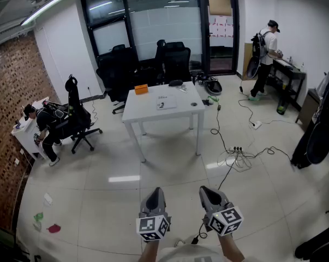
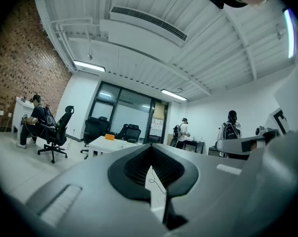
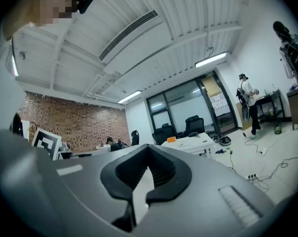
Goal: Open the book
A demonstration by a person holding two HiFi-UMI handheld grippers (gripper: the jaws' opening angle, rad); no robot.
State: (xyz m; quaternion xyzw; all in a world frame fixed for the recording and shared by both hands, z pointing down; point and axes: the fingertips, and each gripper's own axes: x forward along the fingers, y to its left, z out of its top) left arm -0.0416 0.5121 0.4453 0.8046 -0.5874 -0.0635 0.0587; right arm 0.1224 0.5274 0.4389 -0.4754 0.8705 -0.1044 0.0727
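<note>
Head view, left side: a brick wall point(image 1: 11, 119) bounds the room. A seated person point(image 1: 44, 129) works at a small white desk against it, with a black office chair point(image 1: 77, 116) just beside. Small scraps point(image 1: 47, 217) lie on the tiled floor point(image 1: 115, 201) near the lower left edge.

Centre: a white table point(image 1: 145, 113) stands well apart from both grippers, with open floor between. Items on its top, left to right:
- an orange box-shaped item point(image 1: 141, 89) near the far left corner; contents cannot be made out;
- the book point(image 1: 166, 102), lying flat near the middle of the top;
- a dark item point(image 1: 175, 83) at the far edge;
- a small dark object point(image 1: 194, 104) near the right edge.

Black chairs point(image 1: 172, 59) stand behind the table, against the glass partition point(image 1: 153, 26).

Left gripper point(image 1: 156, 192): held level at the bottom of the frame, jaws closed together, nothing between them. Right gripper point(image 1: 203, 191): just beside it, level, jaws likewise closed and empty.

Right side: cables point(image 1: 238, 154) trail over the floor beside the table's right legs, narrowing the free path there. A standing person point(image 1: 265, 53) faces a black bench point(image 1: 287, 72) at the right wall. Dark bags point(image 1: 317, 135) lean at the right edge.
</note>
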